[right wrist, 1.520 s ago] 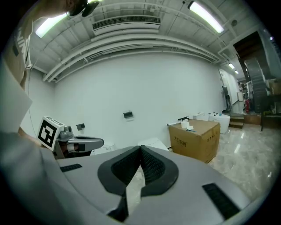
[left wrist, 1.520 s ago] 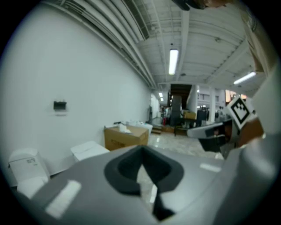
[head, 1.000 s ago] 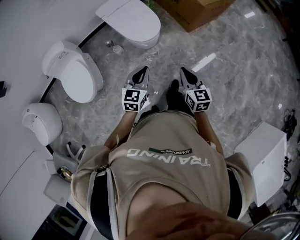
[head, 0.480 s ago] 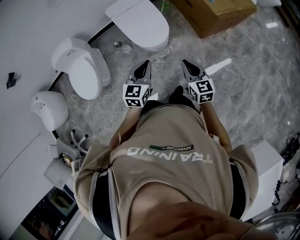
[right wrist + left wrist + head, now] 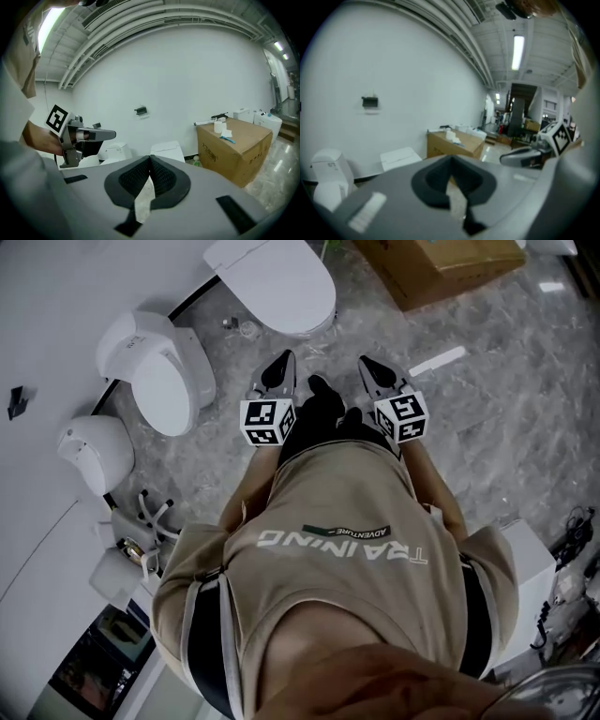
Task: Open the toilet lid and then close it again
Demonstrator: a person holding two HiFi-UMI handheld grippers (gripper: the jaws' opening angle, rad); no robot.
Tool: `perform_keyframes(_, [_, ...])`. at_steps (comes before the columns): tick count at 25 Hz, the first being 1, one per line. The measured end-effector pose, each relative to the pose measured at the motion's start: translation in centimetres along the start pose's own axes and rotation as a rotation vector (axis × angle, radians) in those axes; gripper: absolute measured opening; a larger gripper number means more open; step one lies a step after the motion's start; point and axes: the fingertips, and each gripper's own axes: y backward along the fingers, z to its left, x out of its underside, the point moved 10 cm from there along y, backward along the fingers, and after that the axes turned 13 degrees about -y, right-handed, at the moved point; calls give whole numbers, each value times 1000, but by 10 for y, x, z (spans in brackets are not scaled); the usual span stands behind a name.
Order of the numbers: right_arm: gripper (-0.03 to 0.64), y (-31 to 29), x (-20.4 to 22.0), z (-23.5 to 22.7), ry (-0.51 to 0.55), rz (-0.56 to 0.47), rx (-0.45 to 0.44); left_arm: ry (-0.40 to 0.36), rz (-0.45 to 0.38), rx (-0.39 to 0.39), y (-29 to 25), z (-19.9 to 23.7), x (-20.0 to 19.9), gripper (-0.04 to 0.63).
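Black jaws on my left hand-held gripper [image 5: 282, 366] sit tip to tip w/ nothing btwn; right hand-held gripper [image 5: 369, 370] same, clenched & empty. Both hover over the marble floor [image 5: 487, 409], well apart from any toilet. Nearest toilet lid [image 5: 272, 277] lies down flat, ahead by the wall; a second toilet [image 5: 167, 381] to its left. Risks, imo: picking the wrong bowl, or a smooth lid edge slipping off the tips & slamming if I don't spread them first.
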Motion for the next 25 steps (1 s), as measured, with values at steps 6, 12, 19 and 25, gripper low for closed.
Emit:
perform_keyframes(6, [11,-13,-24,-24,29,4,67,-19,-50,63,-57,10,-18,3])
perform_keyframes(12, [12,-45,-56,-42,28,5,112,-30,-48,99,-107,46,-28,3])
perform_keyframes(19, [12,-99,-81,-52,45,1,93,-13,-49,89,-137,89,-20,3])
perform_keyframes(25, [11,-138,-85,-60,93,98,10,65,-70,-48,-132,114,-14,3])
